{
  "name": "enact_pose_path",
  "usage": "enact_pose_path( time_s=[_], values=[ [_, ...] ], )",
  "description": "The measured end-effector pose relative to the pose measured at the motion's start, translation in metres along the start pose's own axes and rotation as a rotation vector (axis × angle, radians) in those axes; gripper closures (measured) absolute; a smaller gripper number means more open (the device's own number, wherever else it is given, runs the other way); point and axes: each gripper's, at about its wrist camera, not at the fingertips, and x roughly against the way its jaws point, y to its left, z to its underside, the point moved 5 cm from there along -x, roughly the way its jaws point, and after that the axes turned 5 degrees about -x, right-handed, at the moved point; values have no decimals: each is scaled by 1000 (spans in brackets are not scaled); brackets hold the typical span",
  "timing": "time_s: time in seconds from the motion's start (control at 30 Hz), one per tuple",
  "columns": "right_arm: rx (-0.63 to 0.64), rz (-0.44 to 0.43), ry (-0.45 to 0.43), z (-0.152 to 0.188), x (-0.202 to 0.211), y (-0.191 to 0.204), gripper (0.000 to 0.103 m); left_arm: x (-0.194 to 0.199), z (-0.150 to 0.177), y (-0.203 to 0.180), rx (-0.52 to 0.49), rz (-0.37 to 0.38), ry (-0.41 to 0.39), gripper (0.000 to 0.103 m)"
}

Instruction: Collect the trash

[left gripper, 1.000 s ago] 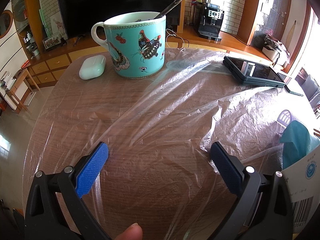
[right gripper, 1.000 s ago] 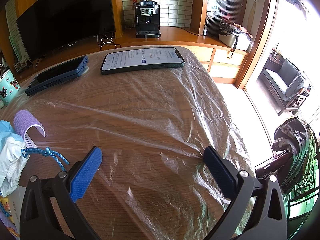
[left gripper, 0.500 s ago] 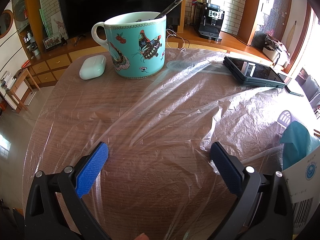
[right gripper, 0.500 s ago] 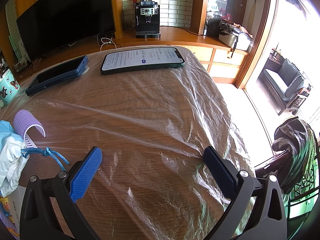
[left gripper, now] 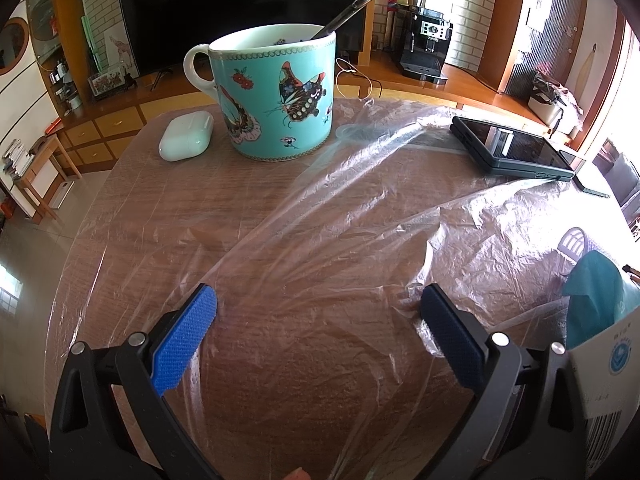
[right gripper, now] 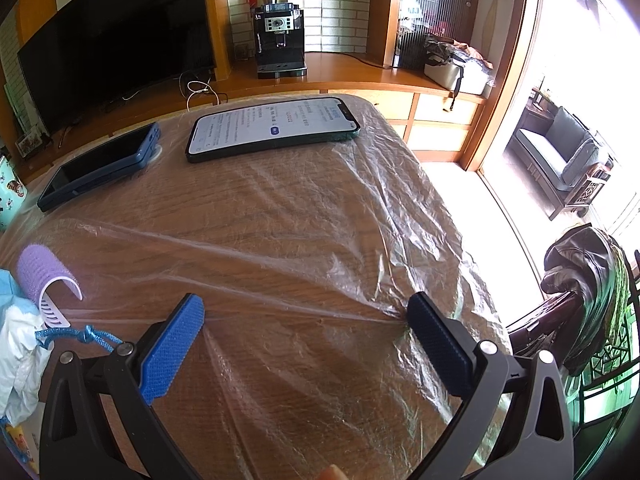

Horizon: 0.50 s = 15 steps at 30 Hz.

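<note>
Both the left gripper (left gripper: 318,322) and the right gripper (right gripper: 306,320) hang wide apart and empty over the thin clear plastic sheet (left gripper: 360,248) spread beside the turquoise butterfly mug (left gripper: 276,92) (probably the trash), likely ready to pinch it.

White box (left gripper: 608,384) cut by frame edge; phone (right gripper: 276,126) text illegible.

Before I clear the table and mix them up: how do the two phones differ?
The green-edged phone has its screen lit with text; the blue-cased phone has a dark screen. The blue-cased one lies nearer the mug side. Both lie flat, face up, on the plastic sheet.
</note>
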Motion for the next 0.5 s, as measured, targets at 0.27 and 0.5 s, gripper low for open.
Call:
enact_pose_path(
  time_s=[0.27,0.5],
  values=[
    [14,-9,0,-8,-6,1,4,-5,-7,4,0,1,0,1],
    [20,-15,-1,-14,-13,2,4,-10,-14,1,-2,1,1,1]
  ],
)
